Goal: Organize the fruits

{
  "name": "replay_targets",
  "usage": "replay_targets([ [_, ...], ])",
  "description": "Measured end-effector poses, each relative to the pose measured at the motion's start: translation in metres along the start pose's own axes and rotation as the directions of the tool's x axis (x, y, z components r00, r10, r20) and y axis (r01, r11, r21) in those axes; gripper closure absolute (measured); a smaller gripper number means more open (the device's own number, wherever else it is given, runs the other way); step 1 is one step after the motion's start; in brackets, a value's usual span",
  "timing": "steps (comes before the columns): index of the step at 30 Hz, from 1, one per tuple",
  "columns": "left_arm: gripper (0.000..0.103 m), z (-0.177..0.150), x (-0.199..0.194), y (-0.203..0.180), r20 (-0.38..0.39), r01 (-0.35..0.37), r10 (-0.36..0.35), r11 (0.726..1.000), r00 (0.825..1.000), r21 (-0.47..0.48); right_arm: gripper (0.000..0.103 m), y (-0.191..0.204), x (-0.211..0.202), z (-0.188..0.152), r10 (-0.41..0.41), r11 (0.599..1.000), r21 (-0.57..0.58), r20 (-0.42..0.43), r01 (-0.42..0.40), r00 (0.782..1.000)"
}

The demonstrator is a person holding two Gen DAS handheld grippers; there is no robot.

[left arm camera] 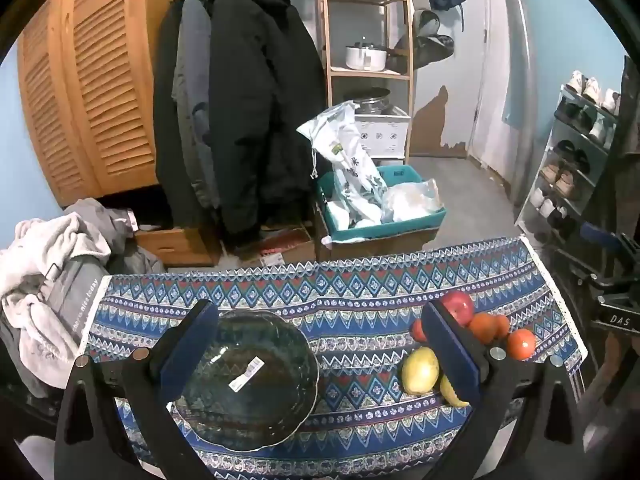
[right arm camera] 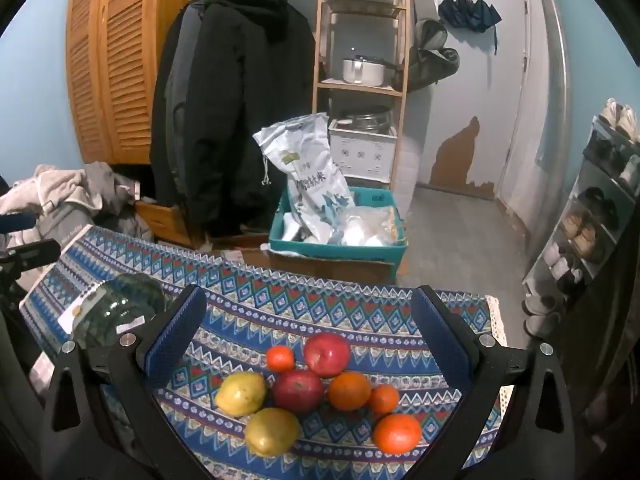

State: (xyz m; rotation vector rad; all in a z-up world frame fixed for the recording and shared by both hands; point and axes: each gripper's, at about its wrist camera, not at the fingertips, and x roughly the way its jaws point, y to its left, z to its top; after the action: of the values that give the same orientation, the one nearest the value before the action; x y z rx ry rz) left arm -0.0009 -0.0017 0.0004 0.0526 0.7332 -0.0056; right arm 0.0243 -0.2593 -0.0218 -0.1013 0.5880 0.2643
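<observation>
While nothing is being held: I am keeping my left gripper [left arm camera: 320, 344] and right gripper [right arm camera: 308, 328] fully spread, empty.
Fruits: they are lying clustered on the tablecloth [right arm camera: 360, 308], right of the glass bowl [left arm camera: 248, 380].
Risk: round fruits may be rolling off when nudged.
Axis: the yellow pear [left arm camera: 420, 370] is standing almost upright, tip leaning away from the bowl.

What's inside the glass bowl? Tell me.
No fruit: the glass bowl holds only a white barcode sticker, with the patterned tablecloth showing through. The left gripper's finger hides its left rim.
</observation>
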Motion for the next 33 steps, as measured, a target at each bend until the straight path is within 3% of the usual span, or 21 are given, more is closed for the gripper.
replay_targets([
  [3,0.001,0.000,0.000,-0.004,0.019,-0.018,0.018,1.000,1.000,0.008,0.003,0.000,0.000,0.000,-0.007,1.000,-0.002,0.003,0.007,1.000],
  [8,0.001,0.003,-0.003,0.012,0.015,0.054,-0.054,0.998,0.998,-0.019,0.003,0.001,-0.002,0.000,-0.003,1.000,-0.003,0.004,0.003,1.000],
  [33,0.001,0.000,-0.006,0.001,0.031,0.093,-0.092,0.995,0.995,-0.023,0.003,-0.001,-0.001,-0.002,0.018,1.000,-0.005,-0.008,-0.018,1.000],
])
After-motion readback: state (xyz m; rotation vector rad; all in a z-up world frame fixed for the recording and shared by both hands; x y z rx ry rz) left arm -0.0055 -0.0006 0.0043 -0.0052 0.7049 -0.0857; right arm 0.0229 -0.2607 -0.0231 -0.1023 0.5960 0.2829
